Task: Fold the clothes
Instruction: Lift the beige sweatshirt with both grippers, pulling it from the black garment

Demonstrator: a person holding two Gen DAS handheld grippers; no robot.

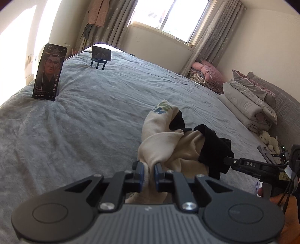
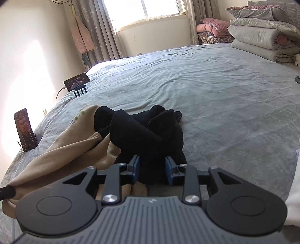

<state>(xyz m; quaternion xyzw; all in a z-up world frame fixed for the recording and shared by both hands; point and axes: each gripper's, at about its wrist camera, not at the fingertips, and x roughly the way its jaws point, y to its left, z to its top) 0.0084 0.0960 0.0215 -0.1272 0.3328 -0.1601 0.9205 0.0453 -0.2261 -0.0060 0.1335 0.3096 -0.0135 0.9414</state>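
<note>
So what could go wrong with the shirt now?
The left tongs pinch only a bunched bit of the shirt, so it might slip out. The right tongs stand open around the black part, so that side could drop and crumple on the bed.

Grippers: I count two, the left gripper (image 1: 149, 167) and the right gripper (image 2: 152, 162).
Garments on the bed: I count one cream-and-black garment (image 1: 163, 138), bunched in a heap; I cannot tell whether it is a single piece or two.
Phones: I count two, an upright phone (image 1: 49, 71) and a sideways phone (image 1: 101, 53) on a small stand.
Beds: I count one bed (image 1: 93, 112) under a grey cover.
Windows: I see one window (image 1: 168, 13).
Curtains: I count two curtains, one each side of the window.
Hanging clothes: I count one pink jacket (image 2: 81, 35).
Folded bedding: I count one grey quilt stack (image 2: 262, 37); the layers are too merged to number.
Soft toys: I see one soft toy (image 1: 269, 139).
</note>
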